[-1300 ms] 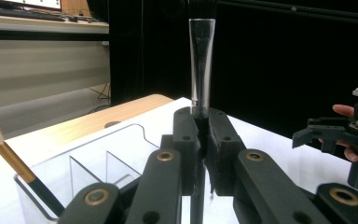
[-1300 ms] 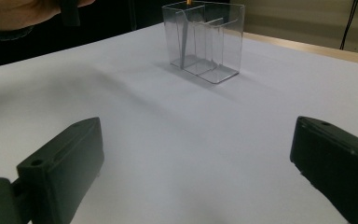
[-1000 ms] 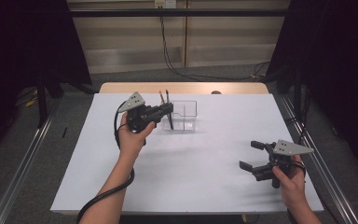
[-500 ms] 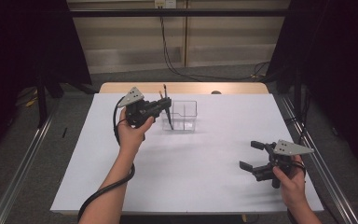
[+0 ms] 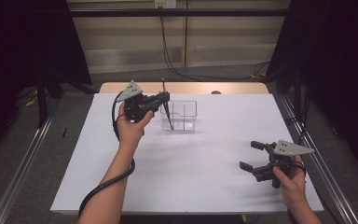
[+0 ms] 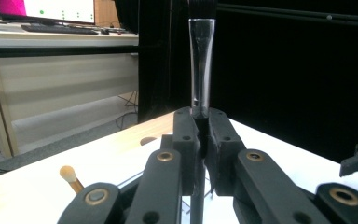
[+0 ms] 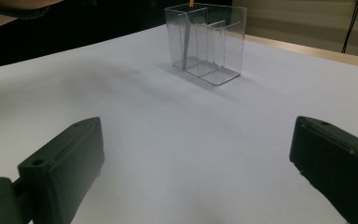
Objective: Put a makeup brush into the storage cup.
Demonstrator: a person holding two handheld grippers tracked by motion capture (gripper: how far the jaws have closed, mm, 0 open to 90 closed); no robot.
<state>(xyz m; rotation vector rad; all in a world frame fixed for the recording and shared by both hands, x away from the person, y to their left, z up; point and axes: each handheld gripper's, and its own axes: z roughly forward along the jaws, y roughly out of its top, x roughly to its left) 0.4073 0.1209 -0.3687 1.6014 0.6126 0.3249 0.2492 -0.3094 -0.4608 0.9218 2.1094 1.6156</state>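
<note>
- High view: the left tool (image 5: 164, 98) is clamped on a thin brush (image 5: 166, 108), lower end at the clear organizer (image 5: 186, 114) on the bench (image 5: 205, 158).
- Left gripper view: the brush (image 6: 201, 70) stands upright between closed jaws; a tilt could snag the organizer wall.
- Right gripper view: the right tool (image 7: 193, 168) is wide open, empty, well apart from the organizer (image 7: 214, 42).

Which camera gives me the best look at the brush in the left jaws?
The left gripper view: the brush stands upright, clamped between the shut jaws, ferrule sharp. The high view shows it as a thin dark stick beside the clear organizer. The right gripper view shows the organizer, not the brush clearly.
</note>
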